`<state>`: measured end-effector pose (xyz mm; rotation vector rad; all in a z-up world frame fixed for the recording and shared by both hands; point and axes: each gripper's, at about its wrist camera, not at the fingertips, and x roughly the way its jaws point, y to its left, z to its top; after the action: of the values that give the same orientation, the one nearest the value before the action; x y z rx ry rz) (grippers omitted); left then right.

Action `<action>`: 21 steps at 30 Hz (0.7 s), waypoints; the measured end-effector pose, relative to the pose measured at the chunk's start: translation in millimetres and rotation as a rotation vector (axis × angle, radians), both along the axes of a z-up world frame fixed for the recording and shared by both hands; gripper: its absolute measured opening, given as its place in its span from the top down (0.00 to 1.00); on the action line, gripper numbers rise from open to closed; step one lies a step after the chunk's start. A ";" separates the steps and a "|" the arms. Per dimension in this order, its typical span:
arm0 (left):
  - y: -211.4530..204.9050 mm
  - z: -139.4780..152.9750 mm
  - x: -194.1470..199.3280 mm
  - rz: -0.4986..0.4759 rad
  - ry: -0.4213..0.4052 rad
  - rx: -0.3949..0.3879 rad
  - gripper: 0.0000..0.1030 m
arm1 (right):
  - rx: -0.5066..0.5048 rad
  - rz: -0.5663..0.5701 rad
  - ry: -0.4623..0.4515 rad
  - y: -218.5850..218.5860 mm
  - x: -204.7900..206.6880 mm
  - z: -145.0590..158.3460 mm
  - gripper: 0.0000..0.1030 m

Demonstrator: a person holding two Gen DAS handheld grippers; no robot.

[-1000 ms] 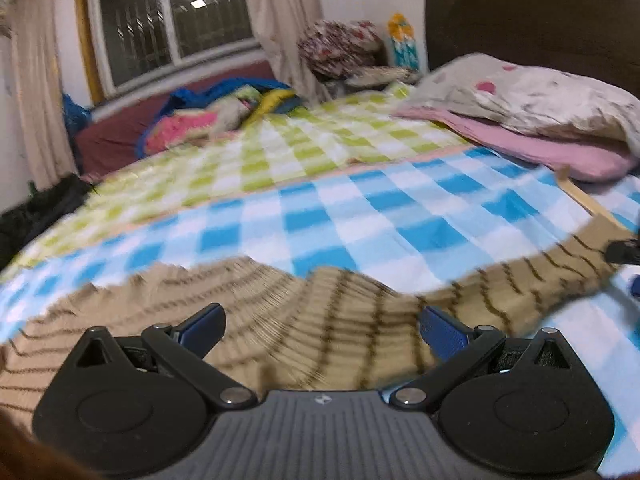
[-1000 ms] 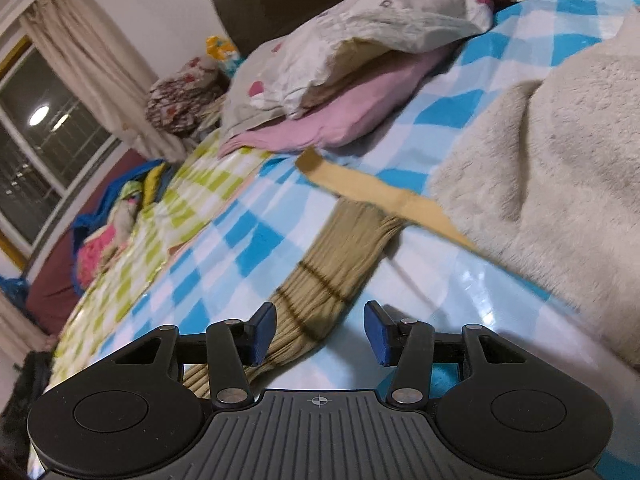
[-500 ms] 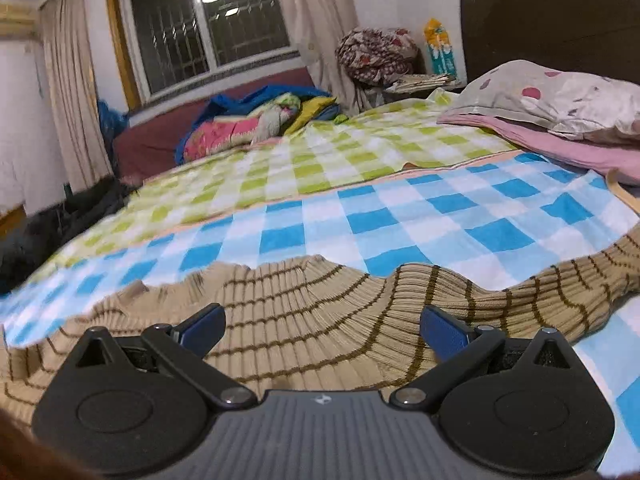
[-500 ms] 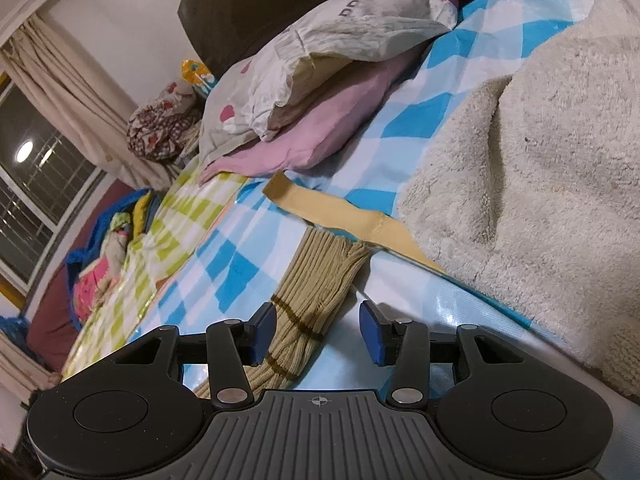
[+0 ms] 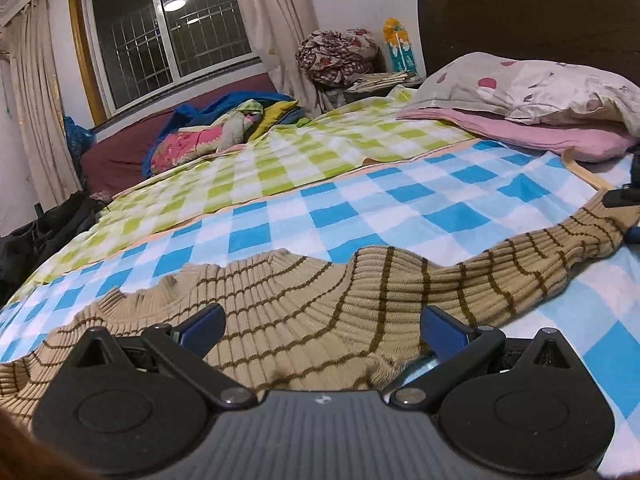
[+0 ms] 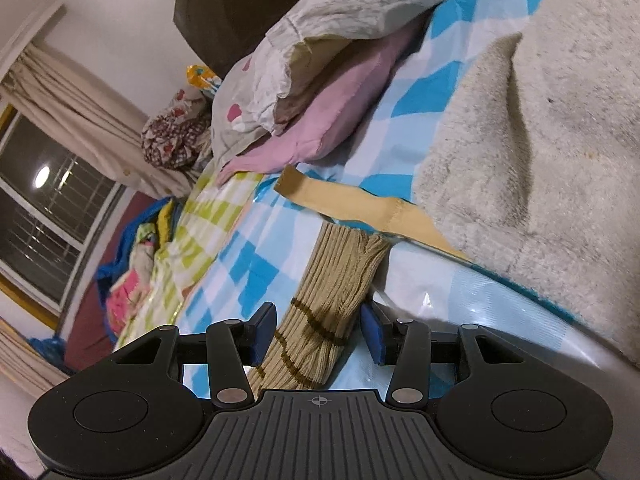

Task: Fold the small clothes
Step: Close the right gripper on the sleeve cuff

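Observation:
A tan ribbed sweater [image 5: 320,312] with thin brown stripes lies spread on the blue-and-white checked sheet [image 5: 400,208]. My left gripper [image 5: 322,330] hovers low over its body, jaws wide open, knit between and beneath the blue pads. One sleeve runs off to the right, where part of my right gripper [image 5: 628,216] shows at its end. In the right wrist view the sleeve cuff [image 6: 328,300] lies between the fingers of my right gripper [image 6: 318,334]. The pads flank the cuff without pressing on it; a gap shows on the right side.
A cream fleece blanket [image 6: 540,120] lies just right of the cuff, with a tan fabric strip [image 6: 348,204] beyond it. Pillows [image 5: 520,92] are stacked against the dark headboard [image 5: 520,12]. A green checked sheet and a heap of bright clothes [image 5: 220,132] lie farther off, towards the window.
My right gripper has rolled and moved in over the sleeve, so the cuff now lies between its fingers, and its jaws have narrowed a little. The left gripper's view has shifted slightly over the sweater.

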<state>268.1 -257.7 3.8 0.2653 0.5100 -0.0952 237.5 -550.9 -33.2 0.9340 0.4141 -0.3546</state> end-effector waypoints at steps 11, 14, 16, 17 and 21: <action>59.5 7.4 -22.1 0.079 0.066 -0.057 0.00 | 0.049 0.041 -0.026 4.3 3.5 1.8 0.92; 80.9 9.7 -31.4 0.100 0.078 -0.062 0.00 | 0.039 0.079 -0.091 19.4 2.1 20.5 0.93; 94.6 11.7 -37.8 0.114 0.076 -0.065 0.00 | 0.050 0.111 -0.153 29.9 -1.2 35.5 0.93; 101.8 12.9 -41.3 0.120 0.079 -0.073 0.00 | 0.061 0.136 -0.186 36.7 -2.9 43.3 0.93; 133.1 16.5 -57.0 0.142 0.087 -0.101 0.00 | 0.045 0.284 -0.289 88.1 -8.4 77.1 0.93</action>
<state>211.1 -124.7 20.3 0.1262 0.6071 0.0059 229.1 -462.9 43.9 0.9393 0.2843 0.0499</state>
